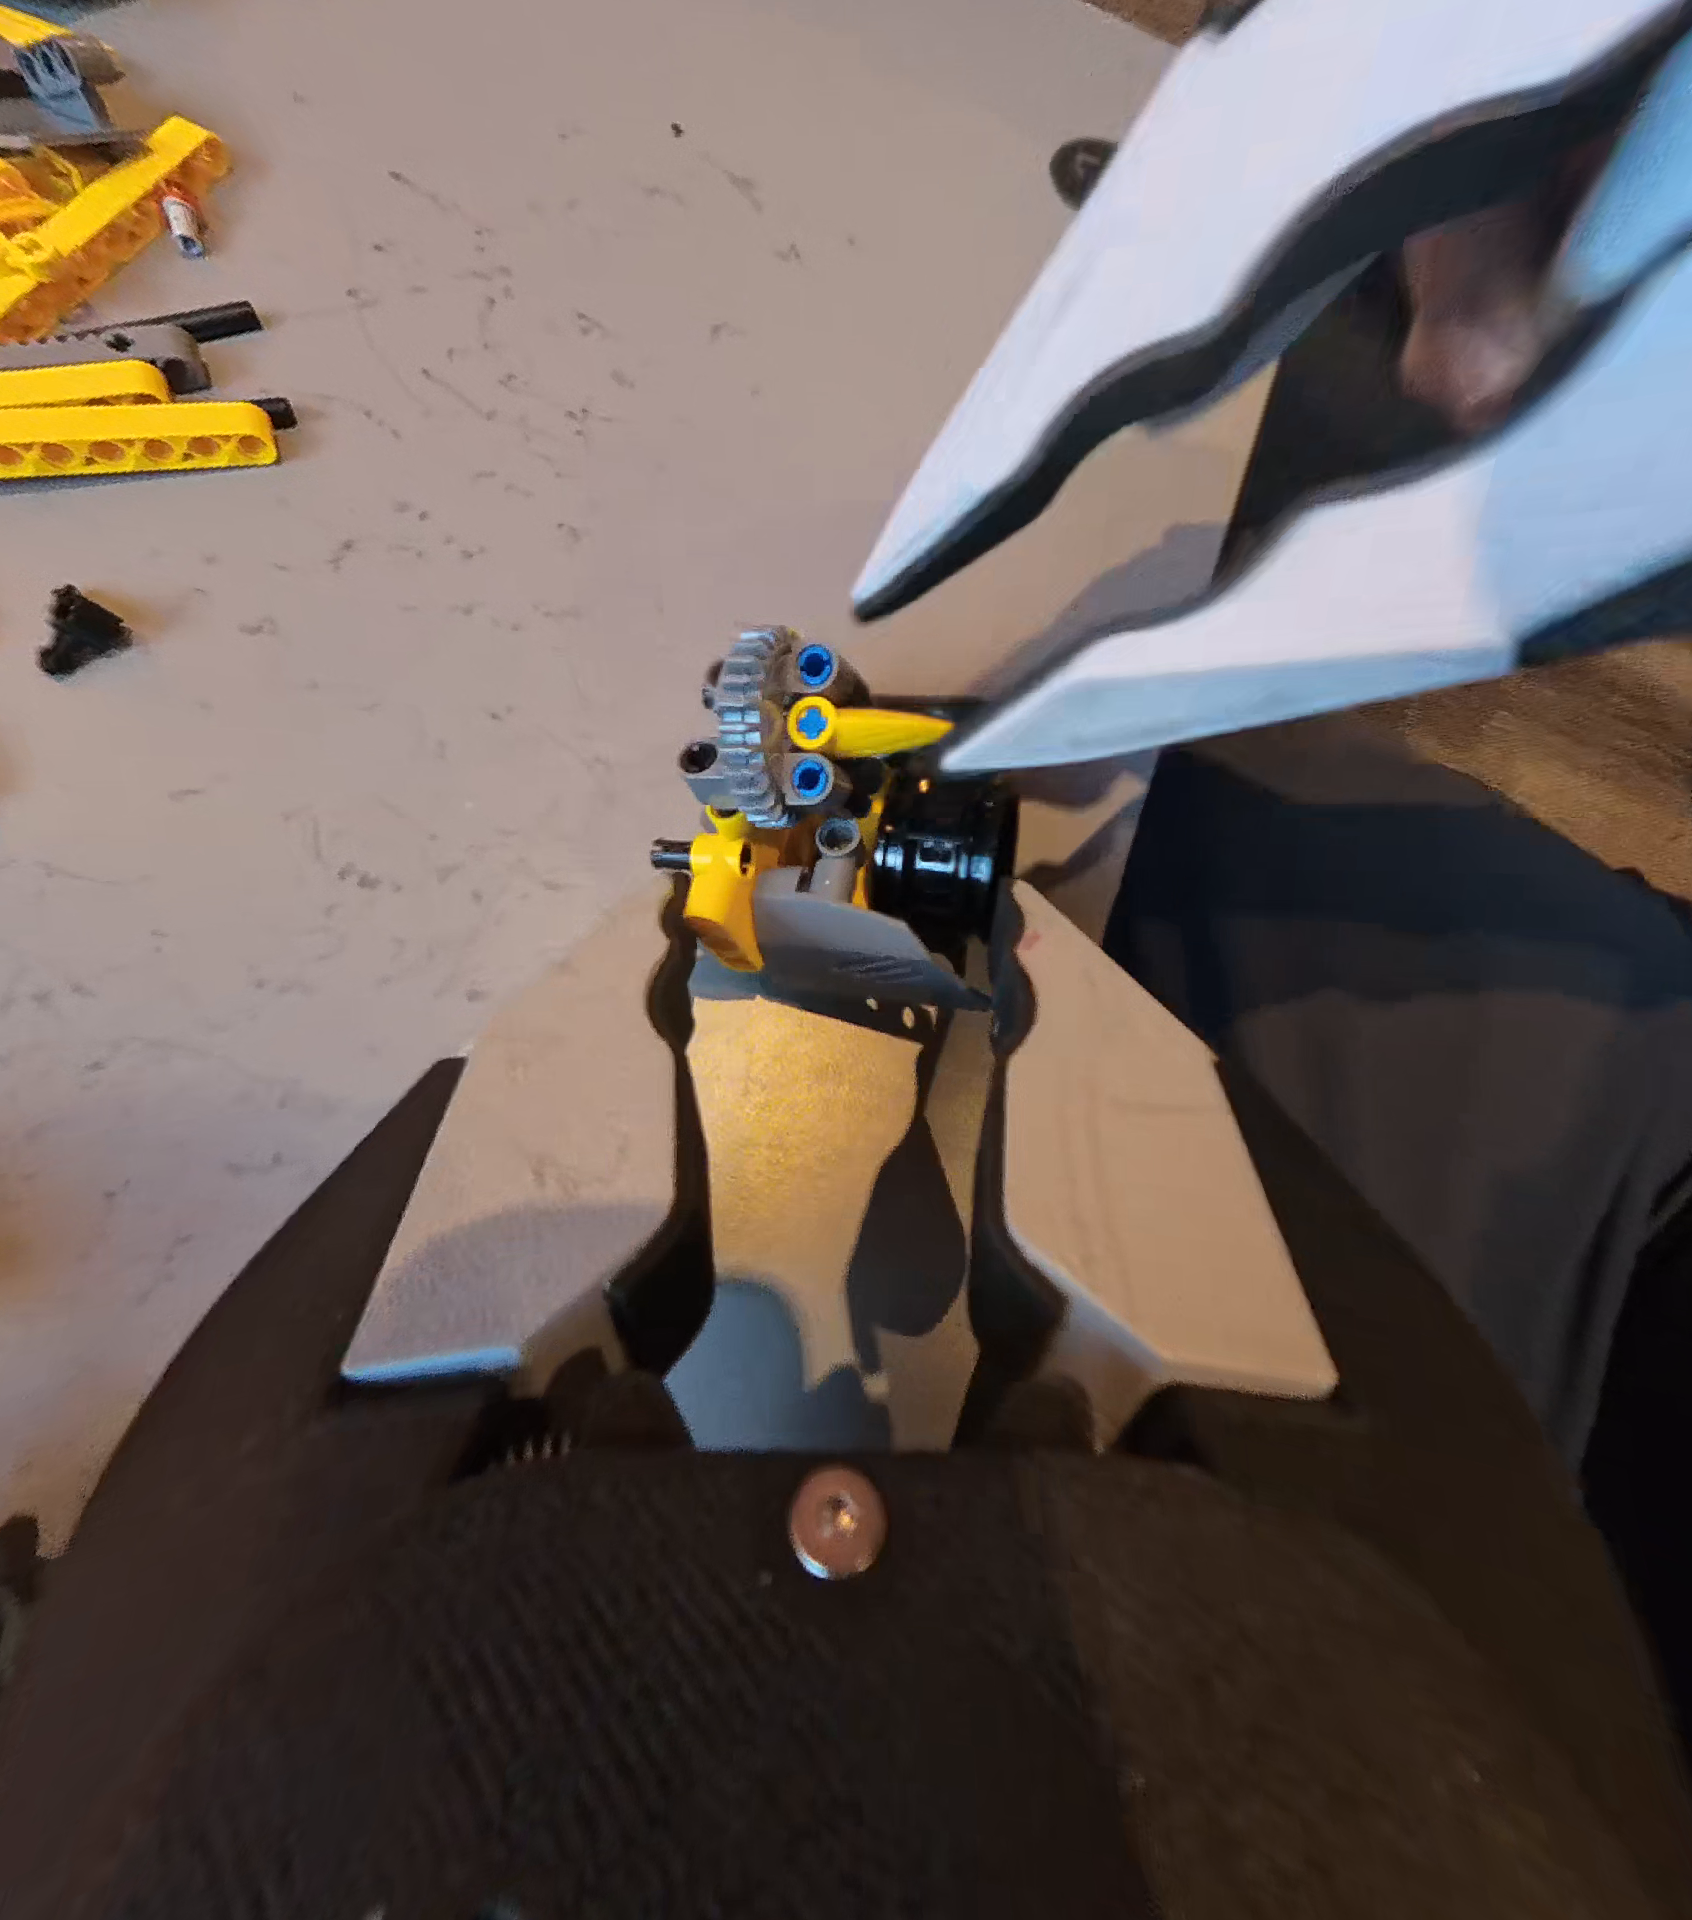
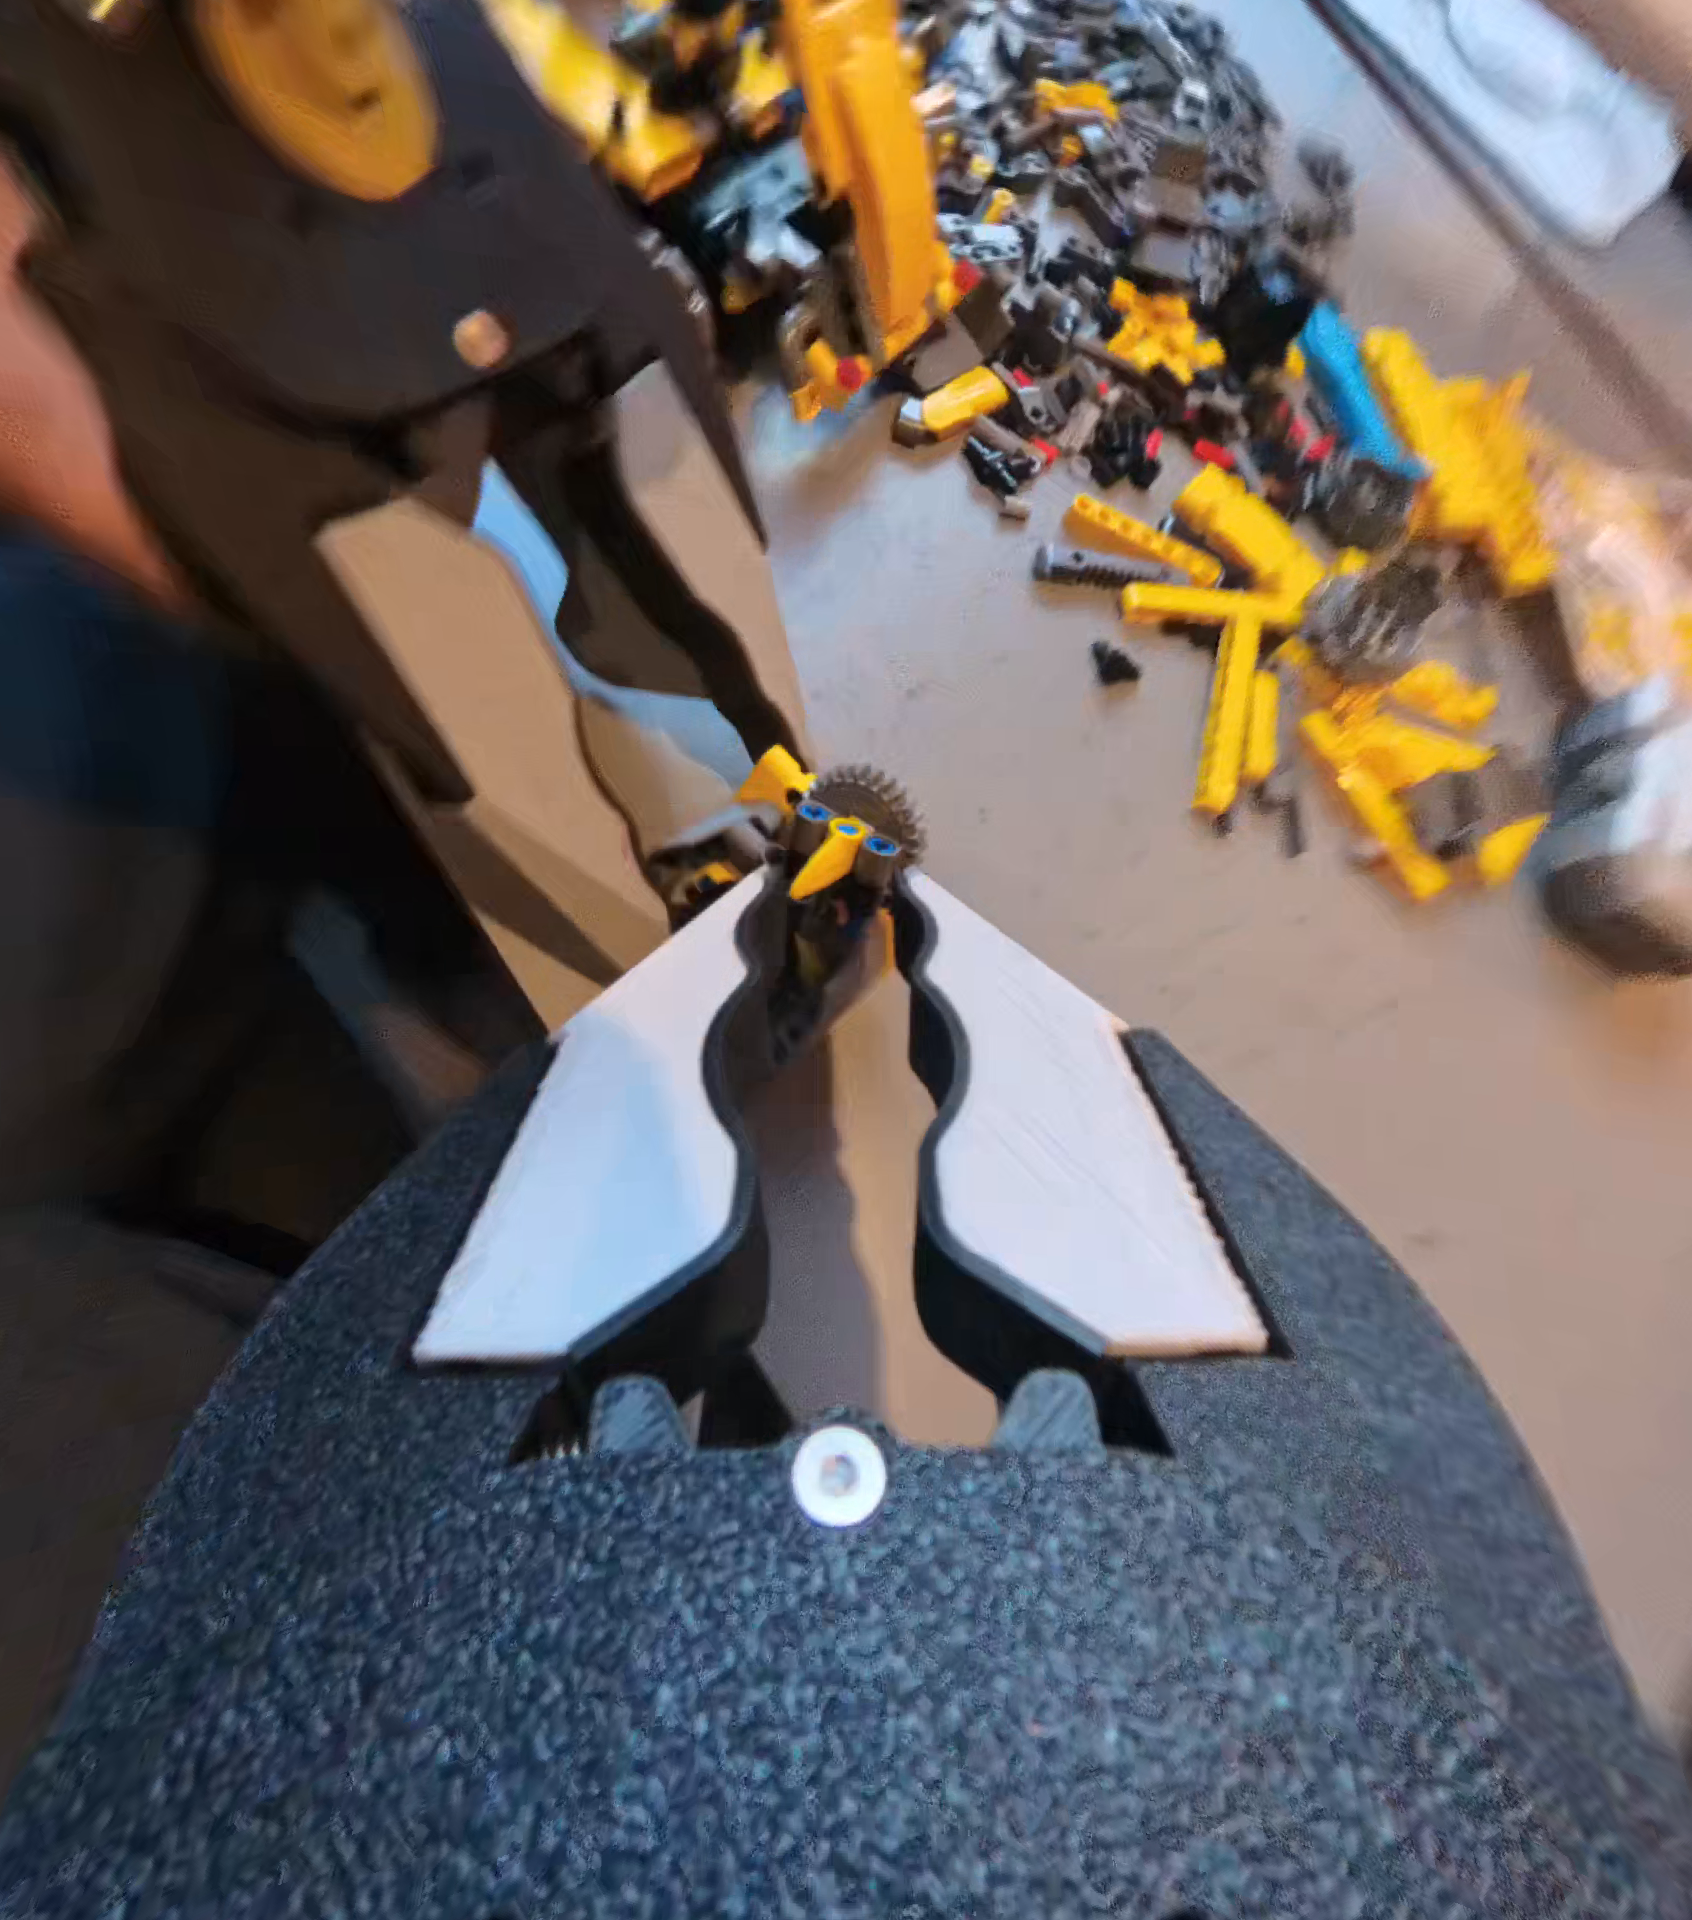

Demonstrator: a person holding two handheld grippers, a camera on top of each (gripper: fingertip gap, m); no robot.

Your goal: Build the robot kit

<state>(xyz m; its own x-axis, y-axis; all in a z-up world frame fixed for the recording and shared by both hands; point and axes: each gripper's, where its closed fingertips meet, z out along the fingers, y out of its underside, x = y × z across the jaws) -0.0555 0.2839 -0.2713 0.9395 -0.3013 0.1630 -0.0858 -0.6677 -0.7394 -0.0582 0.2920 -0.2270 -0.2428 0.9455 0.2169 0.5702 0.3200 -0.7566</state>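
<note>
- Gripping one small brick assembly, the left gripper has its two fingers closed on the lower part of the piece, around the grey wedge panel and the black hub.
- Counted on that assembly: one grey gear, two blue pin ends with one yellow bush between them, and one yellow pointed piece sticking out to the side.
- The right gripper comes in from the other side, its two fingers parted a little, with the assembly's dark rear part between the tips; I cannot tell whether they pinch it or only touch it.
- In the left wrist view, one tip of the right gripper touches the end of the yellow pointed piece.
- Both grippers hold the assembly up above the grey floor, close beside a person's dark-clothed leg.
- One small black piece lies alone on the floor, well apart from the grippers.
- Beyond it lie several yellow beams.
- Farther off in the right wrist view, one big heap of yellow, black and grey bricks spreads across the floor, with one blue piece in it.
</note>
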